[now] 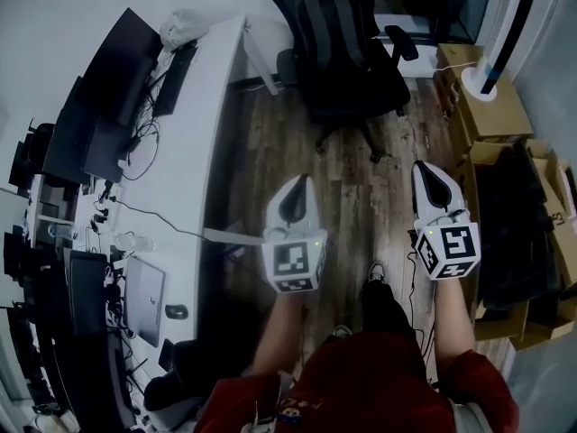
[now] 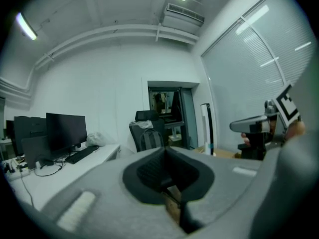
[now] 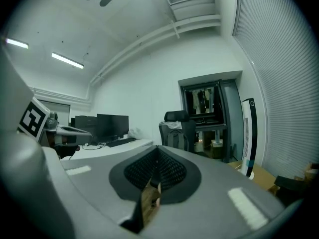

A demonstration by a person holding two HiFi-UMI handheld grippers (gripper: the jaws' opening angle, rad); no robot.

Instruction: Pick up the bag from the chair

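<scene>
Wood floor [image 1: 361, 188] runs ahead of me. A long white desk [image 1: 194, 152] lines its left side, and its near end is crowded with cables. Cardboard boxes [image 1: 491, 106] are stacked along the floor's right edge.

At the far end of the floor stands a black office chair [image 1: 397, 88], just off the desk's far corner. The bag [image 1: 332, 25], a dark backpack, stands upright on the chair's seat and leans on the backrest. It is well apart from both of my grippers.

Dark monitors [image 1: 117, 70] stand along the desk's left edge. A white tower fan [image 1: 505, 25] rises beside the boxes at the floor's far right corner. A silver laptop [image 1: 144, 300] sits at the desk's near end.

I hold my left gripper [image 1: 297, 192] out over the floor, near the desk's right edge, pointing towards the chair. Its jaws are pressed together with nothing between them. My right gripper [image 1: 431, 177] is level with it, nearer the boxes. Its jaws are also closed and empty, and it points the same way.

A black keyboard [image 1: 176, 79] lies near the desk's far end, in front of the monitors. A crumpled white plastic bag [image 1: 185, 27] rests at the far corner. A mouse [image 1: 178, 311] lies just beside the laptop, towards the desk's right edge.
</scene>
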